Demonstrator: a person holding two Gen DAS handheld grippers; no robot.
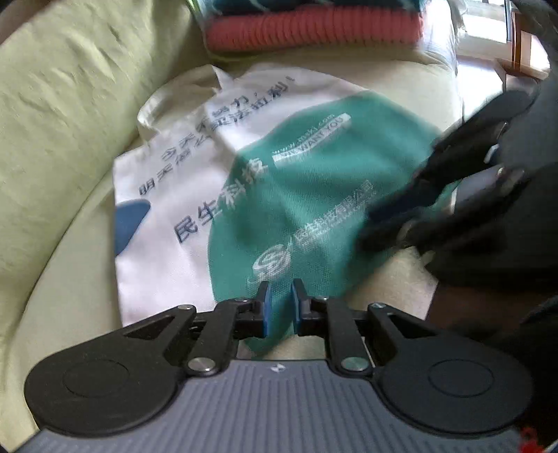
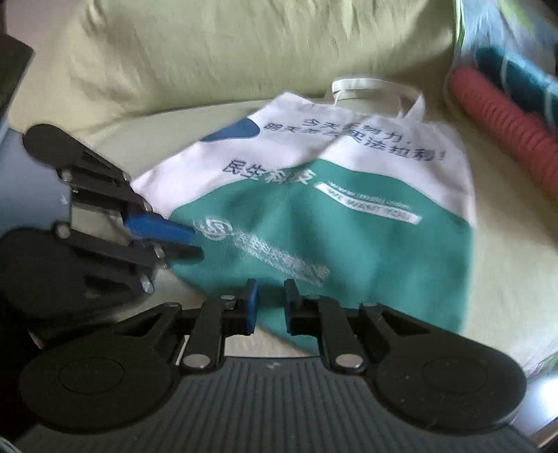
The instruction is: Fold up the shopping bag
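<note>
— What could be read on the shopping bag (image 2: 366, 251)?

— Dark blue Chinese characters were printed across the white upper part; "民生科技" could be made out, and a longer line above it was too blurred to be read in full. On the teal lower part a white strip with "WE WANT YOU" was seen, a web address above it that could not be deciphered, and a white round swirl logo (image 1: 270, 263) beside a smeared line of white characters. A blue rounded patch (image 2: 232, 129) was printed near one upper corner.

— And the materials?

— The bag was seen to be of woven cloth, flat and lightly creased, with cream fabric handles (image 2: 369, 87) at its top. It was laid on a pale yellow-green cushion (image 2: 505, 251) of a sofa, against a wrinkled back cushion (image 1: 62, 104). A ribbed coral knit (image 1: 314, 29) was stacked under a dark teal fabric beside it.

— How were the grippers held?

— The left gripper (image 1: 280, 299) was held slightly parted over the bag's teal bottom edge, its blue pads (image 1: 265, 310) on either side of the cloth; whether the cloth was pinched could not be told. The right gripper (image 2: 271, 301) was likewise narrowly parted at the bottom edge, with nothing clearly clamped.
</note>
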